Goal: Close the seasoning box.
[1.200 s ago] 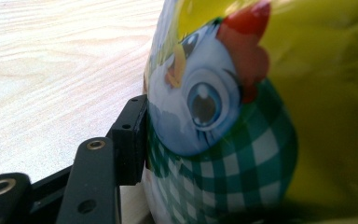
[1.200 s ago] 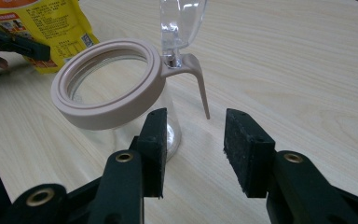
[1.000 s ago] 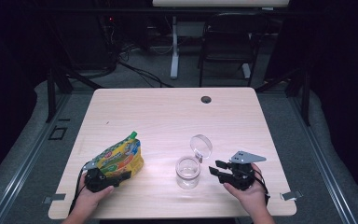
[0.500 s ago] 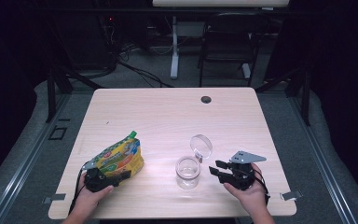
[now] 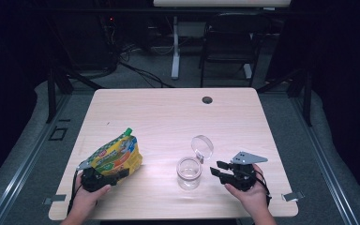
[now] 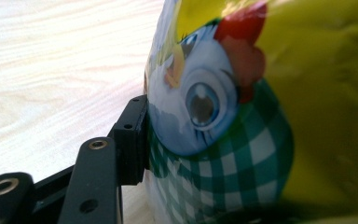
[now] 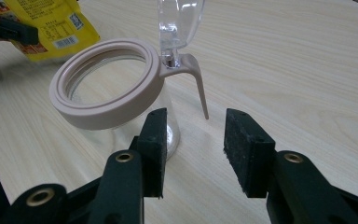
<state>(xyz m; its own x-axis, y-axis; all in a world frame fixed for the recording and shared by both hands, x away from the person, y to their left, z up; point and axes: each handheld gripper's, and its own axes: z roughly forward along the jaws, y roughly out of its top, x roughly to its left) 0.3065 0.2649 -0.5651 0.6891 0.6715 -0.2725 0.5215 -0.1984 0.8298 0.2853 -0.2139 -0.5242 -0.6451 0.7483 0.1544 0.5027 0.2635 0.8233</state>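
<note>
Hands came in from the near edge of a pale wooden surface [image 5: 168, 117], each holding a black two-fingered gripper. Nearest on the person's left, the left gripper [image 5: 104, 174] had its fingers closed on the lower end of a yellow foil pouch [image 5: 115, 154], holding it tilted with its green cap pointing up and away, probably so it could be carried toward the jar. In the left gripper view one finger [image 6: 133, 140] pressed flat against the pouch's printed cartoon face; the other finger was hidden behind the bag, and the picture there was blurred. On the right, the right gripper [image 5: 221, 170] rested with its fingers parted and holding nothing, just beside a clear glass jar [image 5: 189, 172] with a beige rim. The jar stood upright between the two grippers, its clear hinged lid [image 5: 202, 146] swung up and back, leaving the mouth open, probably ready for filling. Whether anything lay inside the jar was hard to tell. Farther off, a small dark round hole [image 5: 207, 100] sat near the far edge, and beyond it a chair [image 5: 227, 42] stood in dim shadow.
</note>
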